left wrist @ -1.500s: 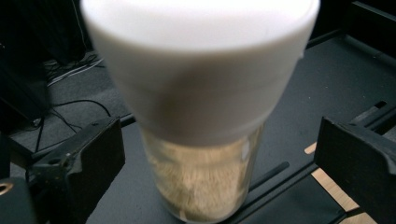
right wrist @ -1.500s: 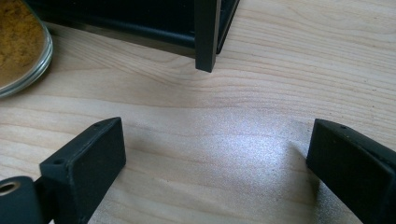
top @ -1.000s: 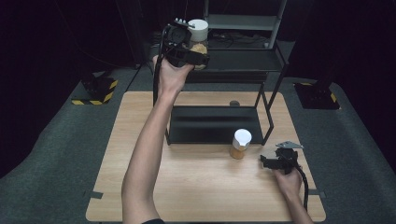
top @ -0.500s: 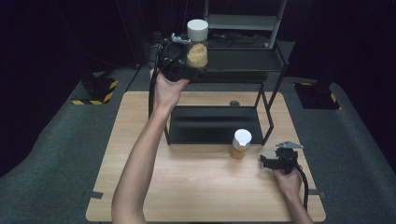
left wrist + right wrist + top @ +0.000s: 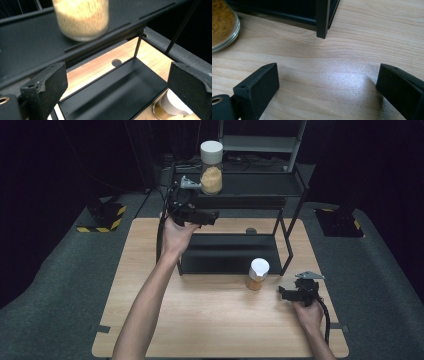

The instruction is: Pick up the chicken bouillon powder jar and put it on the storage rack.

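A black metal rack (image 5: 280,227) stands at the far side of the wooden surface (image 5: 210,320), with a low tray shelf and a higher top shelf. On the top shelf, near its left end, a jar (image 5: 211,166) with a white lid stands upright, filled about halfway with pale yellow grains. In the left gripper view the bottom of this jar (image 5: 81,18) rests on the dark shelf above and ahead of the jaws.

The left hand-held gripper (image 5: 207,216) is raised just in front of and below the top shelf, apart from the jar. Its jaws are spread wide with nothing between them; through the gap the left gripper view shows the rack's lower tray (image 5: 112,95) and the wood beyond.

A second, smaller jar (image 5: 258,274) with a white lid and orange-brown contents stands on the surface just in front of the rack, near its right front leg (image 5: 322,18). The right hand-held gripper (image 5: 287,293) rests low on the surface to the right of this jar, close by but not touching it. Its jaws are also wide apart and empty, with bare wood between them. The glass edge of the small jar (image 5: 223,23) shows at the upper left of the right gripper view.
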